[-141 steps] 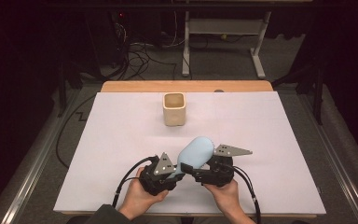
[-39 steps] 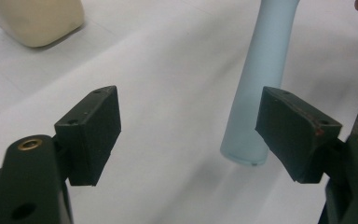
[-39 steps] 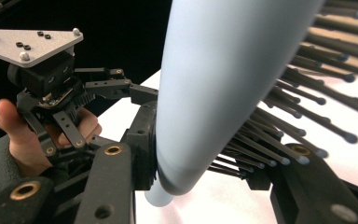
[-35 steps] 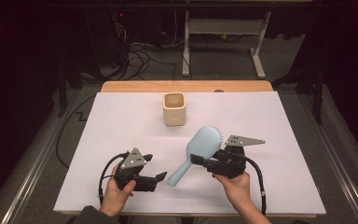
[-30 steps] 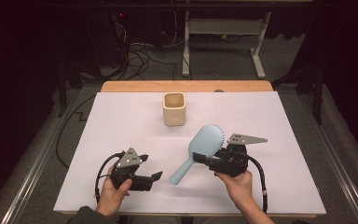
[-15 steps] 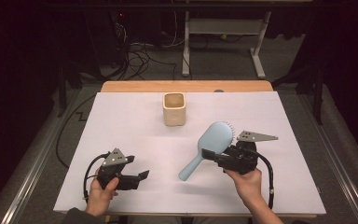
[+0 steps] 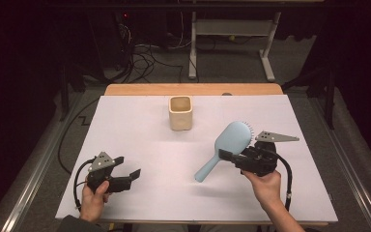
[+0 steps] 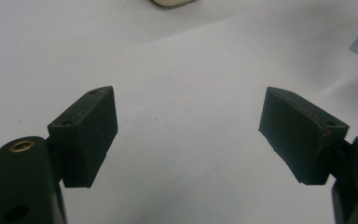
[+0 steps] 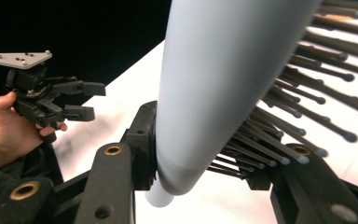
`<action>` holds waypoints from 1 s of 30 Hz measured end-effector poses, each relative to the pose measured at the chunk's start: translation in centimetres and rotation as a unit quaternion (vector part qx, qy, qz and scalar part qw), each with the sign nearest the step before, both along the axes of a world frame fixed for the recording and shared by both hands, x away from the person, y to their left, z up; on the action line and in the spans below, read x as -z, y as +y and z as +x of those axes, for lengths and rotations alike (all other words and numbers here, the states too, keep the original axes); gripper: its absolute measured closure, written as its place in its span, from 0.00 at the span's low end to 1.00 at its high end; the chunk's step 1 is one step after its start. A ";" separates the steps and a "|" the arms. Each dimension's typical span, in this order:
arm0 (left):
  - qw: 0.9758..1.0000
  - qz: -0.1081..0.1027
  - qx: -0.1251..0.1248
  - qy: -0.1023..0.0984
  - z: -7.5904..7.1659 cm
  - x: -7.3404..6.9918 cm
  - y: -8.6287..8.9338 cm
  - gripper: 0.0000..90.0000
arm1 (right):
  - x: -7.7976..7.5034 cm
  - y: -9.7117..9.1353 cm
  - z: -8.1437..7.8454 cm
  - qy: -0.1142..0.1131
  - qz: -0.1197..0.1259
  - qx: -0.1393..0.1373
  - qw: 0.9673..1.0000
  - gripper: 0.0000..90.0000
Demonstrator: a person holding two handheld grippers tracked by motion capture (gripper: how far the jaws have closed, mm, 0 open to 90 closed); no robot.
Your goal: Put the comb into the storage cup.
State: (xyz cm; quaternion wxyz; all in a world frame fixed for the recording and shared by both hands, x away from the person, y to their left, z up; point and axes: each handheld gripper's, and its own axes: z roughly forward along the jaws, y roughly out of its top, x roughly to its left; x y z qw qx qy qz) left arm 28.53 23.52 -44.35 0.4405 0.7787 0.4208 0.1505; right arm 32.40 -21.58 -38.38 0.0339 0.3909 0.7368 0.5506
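Right now, as seen from beside the desk:
Right tongs: clamped on the light blue hairbrush where head meets handle, one pad on the smooth back, the other among the bristles.
Hairbrush: held above the desk's right half, handle slanting down toward the middle.
Left tongs: spread wide, nothing between them, low over the near-left part.
Cream cup: upright toward the far edge, well apart from both.

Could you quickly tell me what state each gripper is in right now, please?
Left gripper: open, holding nothing.
Right gripper: shut on the light blue hairbrush.
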 end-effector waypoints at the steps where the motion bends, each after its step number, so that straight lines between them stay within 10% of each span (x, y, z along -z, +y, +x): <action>1: 1.000 0.002 -0.003 -0.003 0.1 0.1 0.2 0.22 | -0.1 -0.1 0.1 -0.001 -0.003 0.002 1.000 0.63; 30: 0.997 -0.039 -0.029 -0.060 -0.1 1.1 3.1 0.18 | -2.8 -0.7 3.5 -0.007 -0.048 0.032 0.998 0.63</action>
